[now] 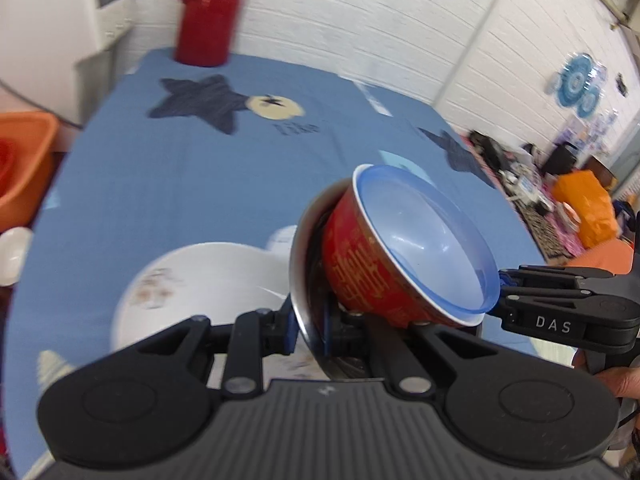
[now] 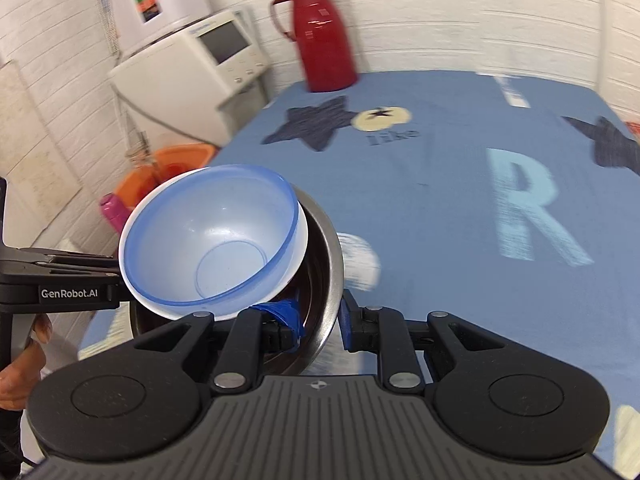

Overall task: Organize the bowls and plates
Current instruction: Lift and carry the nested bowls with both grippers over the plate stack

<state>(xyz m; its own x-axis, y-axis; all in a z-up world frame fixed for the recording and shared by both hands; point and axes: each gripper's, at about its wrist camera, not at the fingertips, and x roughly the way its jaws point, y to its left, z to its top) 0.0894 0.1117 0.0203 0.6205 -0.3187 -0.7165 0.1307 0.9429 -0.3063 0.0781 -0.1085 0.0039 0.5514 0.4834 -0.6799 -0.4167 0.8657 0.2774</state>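
A nested stack of three bowls, tilted and held above the table: a translucent blue plastic bowl (image 1: 432, 240) sits inside a red bowl with gold characters (image 1: 360, 268), which in turn sits inside a steel bowl (image 1: 300, 280). In the left wrist view, the left gripper (image 1: 310, 326) has its jaws clamped on the steel bowl's rim, one blue-padded finger on each side of the metal wall. In the right wrist view, the right gripper (image 2: 320, 320) grips the opposite part of the same steel rim (image 2: 332, 256), its jaws closed on the wall, with the blue plastic bowl (image 2: 212, 240) mouth-up toward the camera; the red bowl is hidden there. Each view also shows the other gripper's black body reaching in from the side, with part of a hand behind it. Beneath and left of the stack, a white plate with a faint floral print (image 1: 192, 292) lies flat on the blue tablecloth (image 1: 192, 184), which bears dark stars and a pale letter R. A red thermos jug (image 2: 324, 36) stands upright at the far edge, well apart from the stack. An orange basin (image 1: 24, 160) sits off the table's left side, beside a white appliance (image 2: 188, 76). Both views are motion-blurred.
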